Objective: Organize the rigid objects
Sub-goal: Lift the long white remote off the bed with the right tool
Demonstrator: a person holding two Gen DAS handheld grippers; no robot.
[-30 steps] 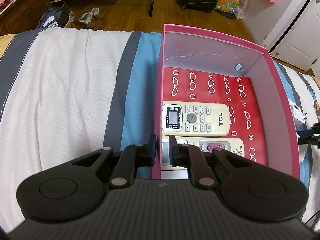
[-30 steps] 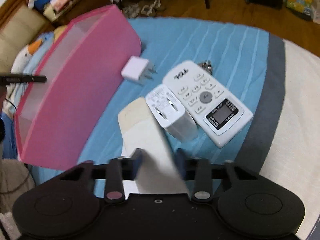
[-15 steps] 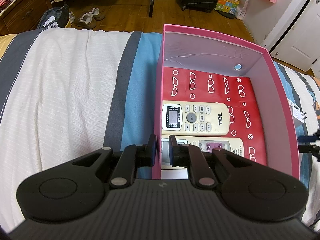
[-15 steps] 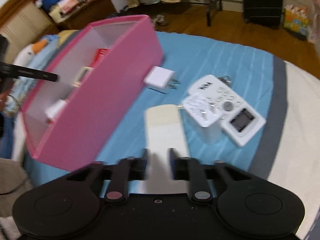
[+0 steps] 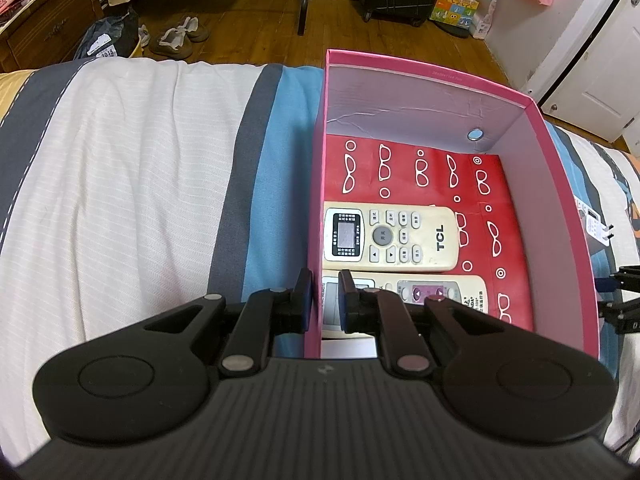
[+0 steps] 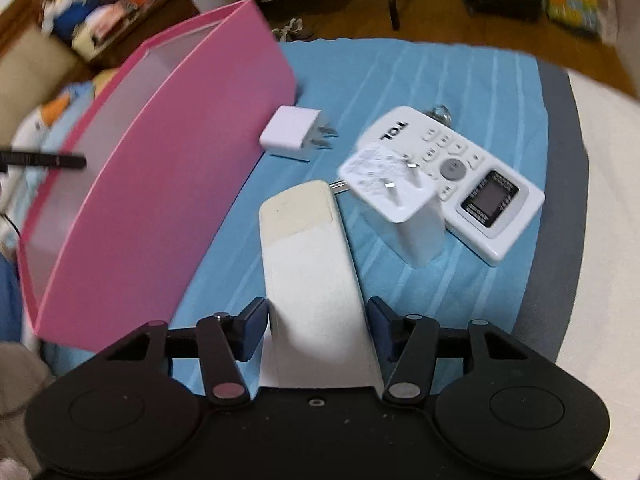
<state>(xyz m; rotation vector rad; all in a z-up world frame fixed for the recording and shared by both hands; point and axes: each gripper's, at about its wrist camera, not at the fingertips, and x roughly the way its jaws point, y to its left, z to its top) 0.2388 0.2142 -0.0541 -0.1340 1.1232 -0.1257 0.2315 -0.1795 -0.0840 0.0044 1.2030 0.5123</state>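
Note:
My left gripper (image 5: pixel 324 296) is shut on the left wall of the pink box (image 5: pixel 318 184). Inside the box lie a cream TCL remote (image 5: pixel 390 237) and a second remote (image 5: pixel 440 294) partly behind my fingers. My right gripper (image 6: pixel 318 320) straddles a cream remote (image 6: pixel 308 264) lying face down on the blue bedspread; its jaws stand wide, apart from the remote's sides. The pink box (image 6: pixel 160 184) stands to its left. A white charger (image 6: pixel 400 204), a small white plug (image 6: pixel 294 134) and a white TCL remote (image 6: pixel 460 176) lie ahead.
The box sits on a striped bedspread (image 5: pixel 120 184) of white, grey and blue. Beyond the bed edge are a wooden floor, shoes (image 5: pixel 178 38) and bags. A white plug (image 5: pixel 594 228) lies right of the box. A set of keys (image 6: pixel 440 114) peeks behind the white remote.
My right gripper's jaws have spread apart around the cream remote, and the view has swung and dropped closer to the bedspread. My left gripper has stayed on the box wall.

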